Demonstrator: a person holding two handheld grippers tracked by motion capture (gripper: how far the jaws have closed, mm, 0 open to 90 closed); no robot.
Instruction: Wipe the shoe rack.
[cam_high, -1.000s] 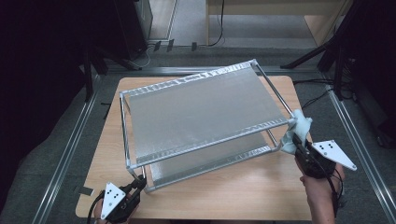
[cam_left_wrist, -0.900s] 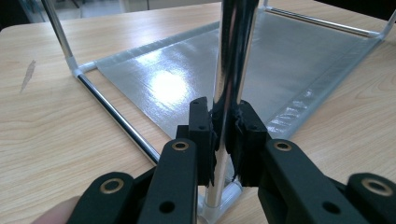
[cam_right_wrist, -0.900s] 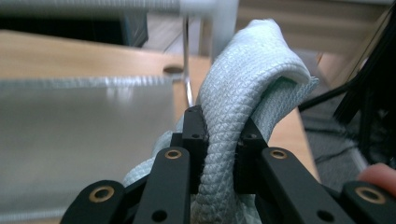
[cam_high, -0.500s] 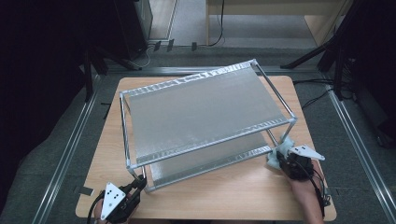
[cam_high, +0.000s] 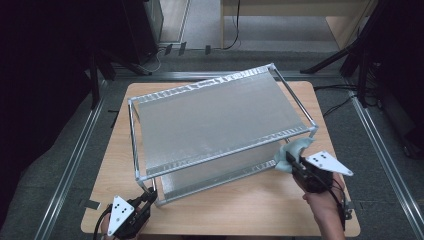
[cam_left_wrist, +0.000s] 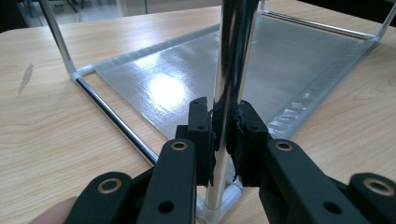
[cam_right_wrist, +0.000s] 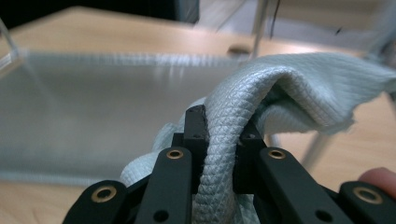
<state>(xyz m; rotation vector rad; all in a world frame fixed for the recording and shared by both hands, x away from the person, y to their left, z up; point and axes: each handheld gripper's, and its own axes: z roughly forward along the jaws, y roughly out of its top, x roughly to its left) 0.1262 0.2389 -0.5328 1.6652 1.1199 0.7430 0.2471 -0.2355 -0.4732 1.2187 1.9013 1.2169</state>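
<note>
At the rack's (cam_high: 220, 125) corners, left hand-held gripper (cam_left_wrist: 223, 135) clamps a post (cam_left_wrist: 231, 70); right (cam_right_wrist: 222, 140), seemingly level, pinches cloth (cam_right_wrist: 280, 93).

Wooden table (cam_high: 240, 210) on grey floor (cam_high: 60, 165); metal rails (cam_high: 75, 155) alongside; black cables (cam_high: 345, 102) beyond

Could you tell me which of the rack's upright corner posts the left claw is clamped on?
The near-left post, at the table's front edge: the left claw grips it just above its foot. The other posts stand free, with the right claw's cloth beside the near-right one.
</note>
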